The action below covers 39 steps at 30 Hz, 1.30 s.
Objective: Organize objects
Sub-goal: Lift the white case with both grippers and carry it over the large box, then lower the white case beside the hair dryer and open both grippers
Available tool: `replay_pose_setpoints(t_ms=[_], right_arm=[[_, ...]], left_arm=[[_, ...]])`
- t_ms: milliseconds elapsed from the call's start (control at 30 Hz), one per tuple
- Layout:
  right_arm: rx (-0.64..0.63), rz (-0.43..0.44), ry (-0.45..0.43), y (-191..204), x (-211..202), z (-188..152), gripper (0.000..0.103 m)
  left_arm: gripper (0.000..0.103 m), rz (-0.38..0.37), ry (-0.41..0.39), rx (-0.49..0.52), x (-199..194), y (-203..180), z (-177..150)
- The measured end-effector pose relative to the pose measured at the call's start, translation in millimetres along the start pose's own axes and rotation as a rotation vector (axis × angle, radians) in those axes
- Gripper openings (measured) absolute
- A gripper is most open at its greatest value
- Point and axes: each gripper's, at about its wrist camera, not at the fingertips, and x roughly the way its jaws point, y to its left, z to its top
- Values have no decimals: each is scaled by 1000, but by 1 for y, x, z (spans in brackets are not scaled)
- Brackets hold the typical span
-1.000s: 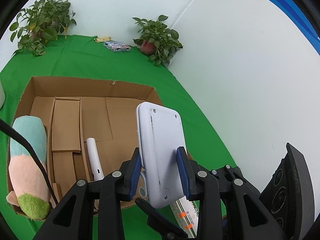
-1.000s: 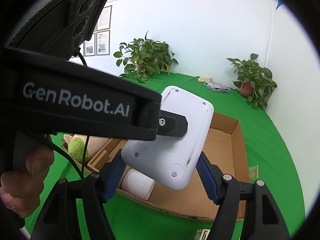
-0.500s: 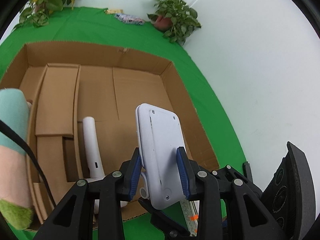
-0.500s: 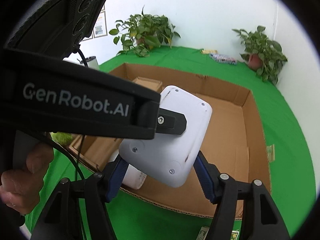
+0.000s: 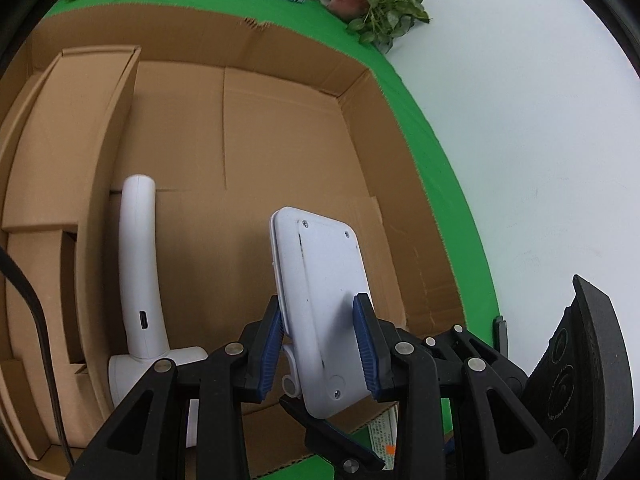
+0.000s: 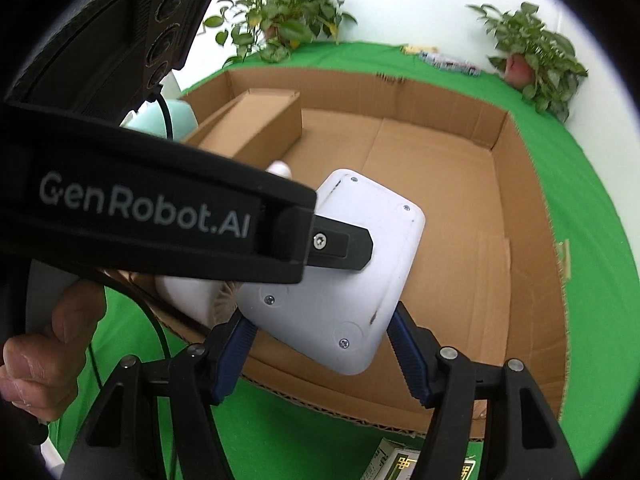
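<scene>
A white flat device (image 5: 320, 280), its screwed back showing, hangs over the open cardboard box (image 5: 360, 80). My left gripper (image 5: 318, 308) is shut on it across its thickness, blue pads on its two faces. In the right wrist view the same white device (image 6: 360, 240) lies tilted above the box floor, one left finger (image 6: 344, 244) resting on its back. My right gripper (image 6: 320, 316) spans the device's near end, with both blue pads against its side edges. A person's hand (image 6: 40, 360) holds the left gripper's handle.
In the box lie a white handheld fan (image 5: 138, 260), a smaller cardboard carton (image 6: 256, 120) and a teal plush toy (image 6: 176, 112) at the left. Potted plants (image 6: 532, 52) stand at the back of the green cloth. A printed packet (image 6: 400, 464) lies before the box.
Both grippers have come down and forward with the white device, so the box now fills the views. The right jaws have closed in on the device's sides.
</scene>
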Motion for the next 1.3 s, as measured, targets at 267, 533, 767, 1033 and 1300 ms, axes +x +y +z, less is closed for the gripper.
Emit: replay_pose_setpoints(t_ms=[267, 533, 767, 1033, 1300], right_arm=[[0, 45, 45, -7, 13, 1, 65], [9, 92, 65, -12, 11, -1, 66], [62, 143, 69, -24, 2, -4, 67], [141, 158, 70, -48, -2, 0, 67], [299, 161, 152, -49, 36, 24, 61]], left_arm=[[32, 9, 25, -20, 12, 8, -2], [30, 15, 51, -27, 9, 10, -4], [30, 26, 51, -11, -2, 15, -11], [30, 32, -27, 20, -29, 13, -19], [30, 54, -83, 30, -54, 25, -28]])
